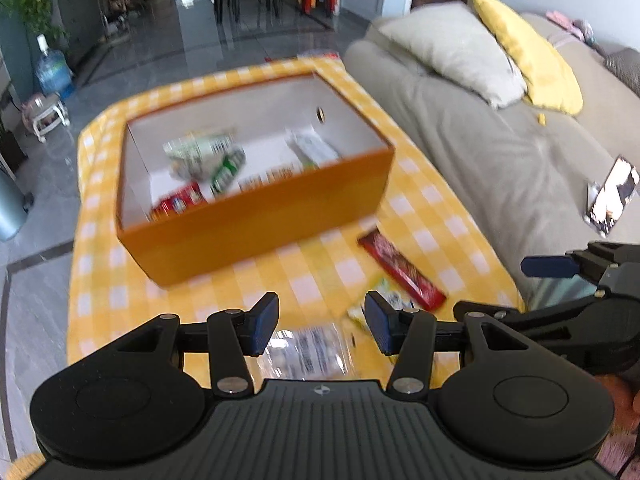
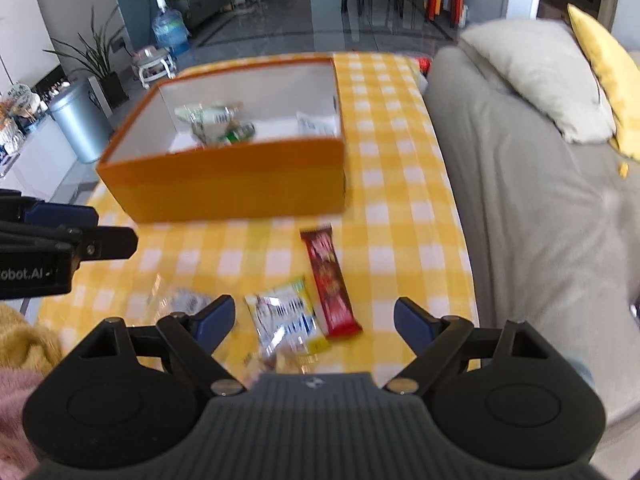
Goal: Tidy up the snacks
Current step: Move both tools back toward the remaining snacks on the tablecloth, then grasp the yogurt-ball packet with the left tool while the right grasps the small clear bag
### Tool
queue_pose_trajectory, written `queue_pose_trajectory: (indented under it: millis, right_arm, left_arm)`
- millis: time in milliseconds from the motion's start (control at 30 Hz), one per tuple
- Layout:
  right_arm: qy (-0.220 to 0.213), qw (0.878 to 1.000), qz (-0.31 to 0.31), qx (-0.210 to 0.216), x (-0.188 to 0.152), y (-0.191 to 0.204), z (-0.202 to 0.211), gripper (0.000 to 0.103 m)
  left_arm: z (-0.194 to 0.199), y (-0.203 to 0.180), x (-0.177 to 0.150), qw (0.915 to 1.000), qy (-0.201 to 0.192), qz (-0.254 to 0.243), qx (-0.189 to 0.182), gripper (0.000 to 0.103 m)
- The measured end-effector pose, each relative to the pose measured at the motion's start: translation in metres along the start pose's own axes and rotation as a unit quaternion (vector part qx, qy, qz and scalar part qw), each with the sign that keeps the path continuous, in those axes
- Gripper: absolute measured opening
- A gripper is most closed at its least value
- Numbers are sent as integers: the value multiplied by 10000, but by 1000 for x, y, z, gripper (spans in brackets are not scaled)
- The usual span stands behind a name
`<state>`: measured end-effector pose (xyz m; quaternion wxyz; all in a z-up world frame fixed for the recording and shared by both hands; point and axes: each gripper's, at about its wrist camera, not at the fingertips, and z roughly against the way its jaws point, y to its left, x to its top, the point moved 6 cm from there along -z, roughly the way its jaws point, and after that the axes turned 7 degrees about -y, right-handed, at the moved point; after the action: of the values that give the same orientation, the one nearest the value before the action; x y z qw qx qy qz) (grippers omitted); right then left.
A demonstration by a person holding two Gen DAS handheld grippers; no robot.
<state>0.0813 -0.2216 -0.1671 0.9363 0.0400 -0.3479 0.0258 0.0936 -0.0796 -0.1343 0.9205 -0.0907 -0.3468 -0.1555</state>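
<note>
An orange box (image 1: 256, 216) (image 2: 224, 184) with a white inside stands on the yellow checked table and holds several snack packets (image 1: 204, 156) (image 2: 212, 120). A red snack bar (image 1: 400, 266) (image 2: 330, 284), a white and yellow packet (image 1: 380, 304) (image 2: 286, 316) and a clear packet (image 1: 304, 348) (image 2: 180, 300) lie on the cloth in front of it. My left gripper (image 1: 322, 322) is open and empty above the clear packet. My right gripper (image 2: 314, 320) is open and empty above the white and yellow packet. Each gripper shows at the other view's edge.
A grey sofa (image 1: 500, 152) (image 2: 520, 200) with a beige cushion (image 2: 536, 76) and a yellow cushion (image 1: 528, 52) runs along the table's right side. A phone (image 1: 610, 196) lies on it. A grey bin (image 2: 78, 120), a water bottle (image 2: 170, 30) and plants stand on the floor at left.
</note>
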Motion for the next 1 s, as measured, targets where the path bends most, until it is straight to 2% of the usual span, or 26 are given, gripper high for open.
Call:
queue_pose_trajectory:
  millis: [200,367,533,667,800,900,1000]
  right_arm:
    - [447,9983,-372,84,-27,-12,-11,82]
    - [760,9942,-730,200,-40,-17,-24,67]
    - [1323,9813,-1323,450,-58,-20,-40,58]
    - [1699,9706,-1633,489,-68,-15,-53,56]
    - [1646,9698,-1728,502,-65,-6,-61,56]
    - [1543,9762,-1457,445,-60,3,-67,57]
    - [1546,9763,-1454,434,-57,4,-76,58]
  left_arm:
    - [-13,-9,-29,9985,495,-69,-232,59]
    - [-20,-13,-41,9962,736,-126,-445,59]
    - [-23,-4,-43,9958,819,59,-396,59]
    - [-27,4,-43,9954,851,229,-378,59]
    - [-32,15,-44,9946,892,427,-313,59]
    - [-38,22,-46,9938,943,530,-252,59]
    - [-44,29,-49,9925,1043,616,-189,59]
